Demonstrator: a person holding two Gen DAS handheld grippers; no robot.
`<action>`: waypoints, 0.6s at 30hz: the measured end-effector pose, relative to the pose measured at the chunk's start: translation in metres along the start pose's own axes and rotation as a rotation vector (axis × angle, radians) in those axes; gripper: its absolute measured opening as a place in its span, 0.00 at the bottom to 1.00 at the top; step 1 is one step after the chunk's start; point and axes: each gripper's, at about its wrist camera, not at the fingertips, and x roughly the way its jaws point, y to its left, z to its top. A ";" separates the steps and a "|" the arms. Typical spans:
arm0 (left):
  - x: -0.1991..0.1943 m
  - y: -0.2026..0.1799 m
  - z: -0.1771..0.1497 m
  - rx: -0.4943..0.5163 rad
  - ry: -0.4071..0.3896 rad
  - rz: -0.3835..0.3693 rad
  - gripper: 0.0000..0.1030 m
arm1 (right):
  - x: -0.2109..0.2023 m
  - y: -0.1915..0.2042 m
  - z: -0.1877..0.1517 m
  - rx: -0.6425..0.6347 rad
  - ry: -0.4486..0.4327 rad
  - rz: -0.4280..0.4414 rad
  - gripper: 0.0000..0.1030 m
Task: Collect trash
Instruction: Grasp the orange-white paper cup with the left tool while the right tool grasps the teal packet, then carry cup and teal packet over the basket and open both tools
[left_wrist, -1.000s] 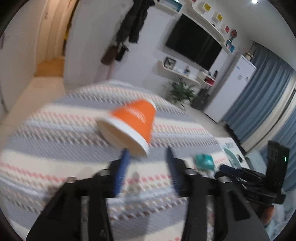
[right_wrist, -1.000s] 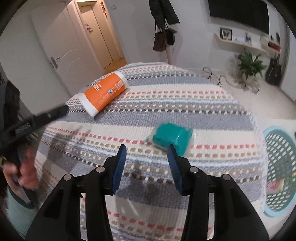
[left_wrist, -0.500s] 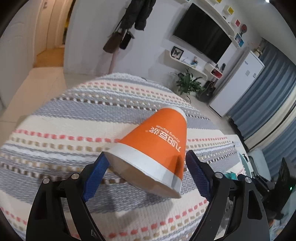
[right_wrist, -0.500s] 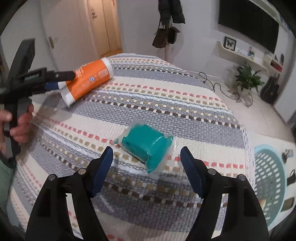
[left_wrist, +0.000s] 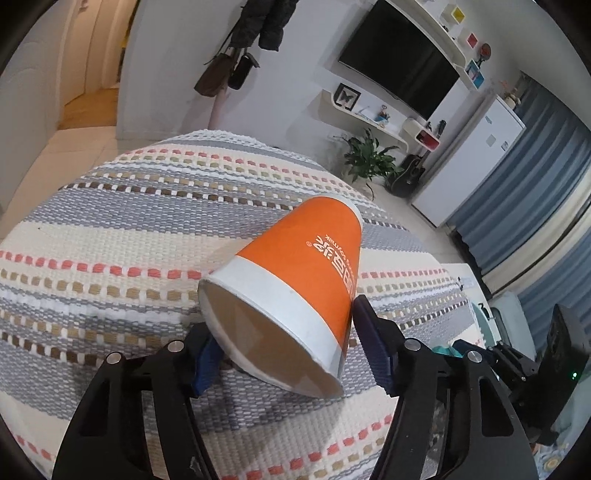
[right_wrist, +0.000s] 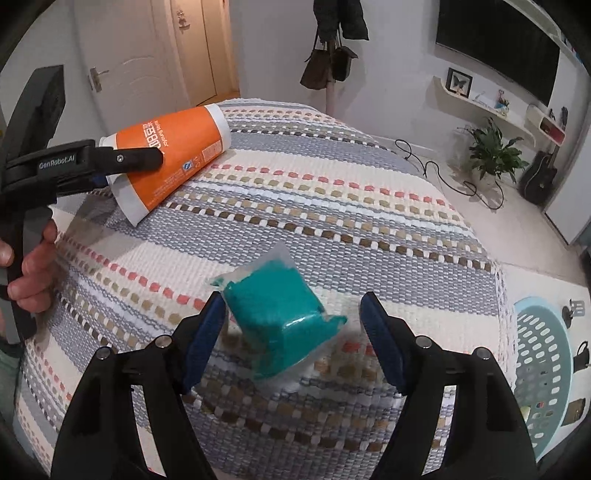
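I saw an orange paper cup with a white rim band lying on its side on the striped woven cloth, mouth toward me. A teal block sealed in a clear plastic packet lay tilted on that cloth, well apart.

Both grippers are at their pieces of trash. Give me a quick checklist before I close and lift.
1. Orange paper cup lies on its side between the left gripper fingers: ok.
2. Left jaws are closing, both pads at the cup's wide end; firm grip: cannot tell.
3. Teal packet sits between the right gripper fingers: ok.
4. Right jaws stand open, a clear gap on the far side of the packet; grip: not ok yet.
5. Blue basket on the floor beside the striped cloth, top open: ok.
6. Path from the cup to the basket free: cannot tell, since the right gripper stands between them.
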 end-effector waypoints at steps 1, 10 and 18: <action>-0.001 -0.002 -0.001 0.008 -0.006 0.006 0.58 | 0.000 0.000 0.000 0.002 -0.001 0.003 0.69; -0.021 -0.023 -0.019 0.029 -0.037 -0.015 0.39 | -0.009 0.008 -0.007 -0.006 -0.012 0.018 0.41; -0.042 -0.045 -0.033 0.042 -0.100 -0.053 0.36 | -0.054 0.001 -0.015 0.044 -0.113 0.002 0.39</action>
